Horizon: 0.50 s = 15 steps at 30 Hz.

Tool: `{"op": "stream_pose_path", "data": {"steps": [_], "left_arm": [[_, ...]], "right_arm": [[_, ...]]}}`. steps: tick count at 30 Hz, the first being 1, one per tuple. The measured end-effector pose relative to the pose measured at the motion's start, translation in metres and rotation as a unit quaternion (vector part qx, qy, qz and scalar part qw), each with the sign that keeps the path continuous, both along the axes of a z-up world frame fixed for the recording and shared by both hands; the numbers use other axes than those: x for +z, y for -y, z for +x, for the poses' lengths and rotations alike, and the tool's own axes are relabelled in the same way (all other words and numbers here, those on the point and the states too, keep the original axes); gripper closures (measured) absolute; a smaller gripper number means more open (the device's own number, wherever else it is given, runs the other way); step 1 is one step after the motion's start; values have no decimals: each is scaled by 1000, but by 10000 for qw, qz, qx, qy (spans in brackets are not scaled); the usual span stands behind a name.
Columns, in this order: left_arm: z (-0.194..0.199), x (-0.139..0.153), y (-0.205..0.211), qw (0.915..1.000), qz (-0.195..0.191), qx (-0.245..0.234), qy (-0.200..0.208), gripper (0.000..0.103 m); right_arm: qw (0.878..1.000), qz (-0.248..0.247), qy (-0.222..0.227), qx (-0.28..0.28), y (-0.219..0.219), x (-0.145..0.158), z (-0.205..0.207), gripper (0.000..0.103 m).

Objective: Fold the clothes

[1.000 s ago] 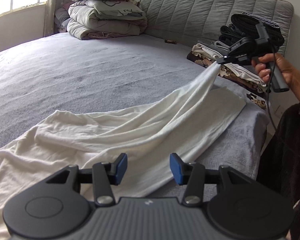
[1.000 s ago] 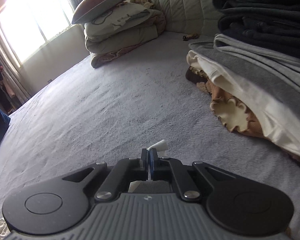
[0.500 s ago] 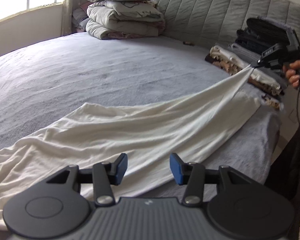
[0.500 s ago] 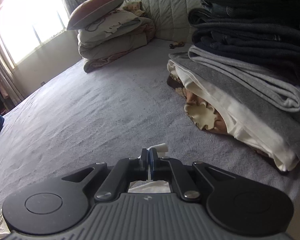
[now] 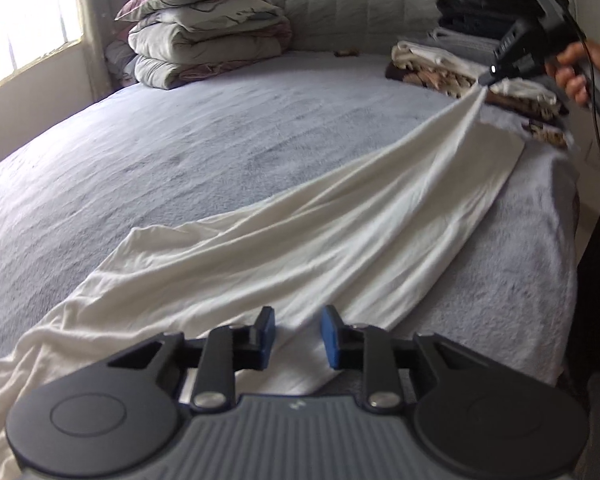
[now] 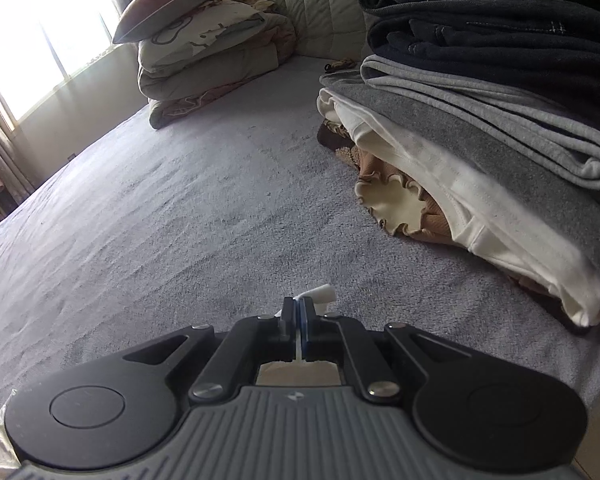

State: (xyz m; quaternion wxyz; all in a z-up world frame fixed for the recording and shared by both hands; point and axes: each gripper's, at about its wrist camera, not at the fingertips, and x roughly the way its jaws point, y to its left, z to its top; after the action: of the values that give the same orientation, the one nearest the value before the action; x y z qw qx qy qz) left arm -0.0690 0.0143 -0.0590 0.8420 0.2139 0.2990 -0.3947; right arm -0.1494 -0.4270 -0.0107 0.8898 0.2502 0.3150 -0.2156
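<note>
My right gripper [image 6: 300, 312] pinches one corner of the white cloth [image 5: 340, 232], lifted beside the folded stack [image 6: 480, 128]. The cloth runs long across the bed [image 5: 180, 152] toward my left gripper [image 5: 297, 334], which hangs spread just above the near edge, nearer that end.

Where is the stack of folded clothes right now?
In the left wrist view, the stack of folded clothes sits far right on the bed, against the headboard, just behind the right gripper.
</note>
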Motion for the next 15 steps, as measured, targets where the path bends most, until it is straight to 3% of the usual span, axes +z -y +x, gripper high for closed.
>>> {"op": "stream_pose_path", "data": {"steps": [1, 3, 8, 15], "left_arm": [[0, -1, 1, 10000, 15, -14, 31, 83], [-1, -1, 2, 10000, -8, -10, 96, 102], [-4, 12, -6, 9987, -281, 116, 413, 102], [-12, 25, -24, 9983, -497, -15, 318, 102]], "right_arm": [[10000, 7, -6, 6, 1, -1, 0, 101], [10000, 21, -1, 6, 3, -1, -1, 101], [10000, 47, 38, 16, 5, 1, -5, 101], [9999, -72, -75, 111, -2, 9, -12, 101]]}}
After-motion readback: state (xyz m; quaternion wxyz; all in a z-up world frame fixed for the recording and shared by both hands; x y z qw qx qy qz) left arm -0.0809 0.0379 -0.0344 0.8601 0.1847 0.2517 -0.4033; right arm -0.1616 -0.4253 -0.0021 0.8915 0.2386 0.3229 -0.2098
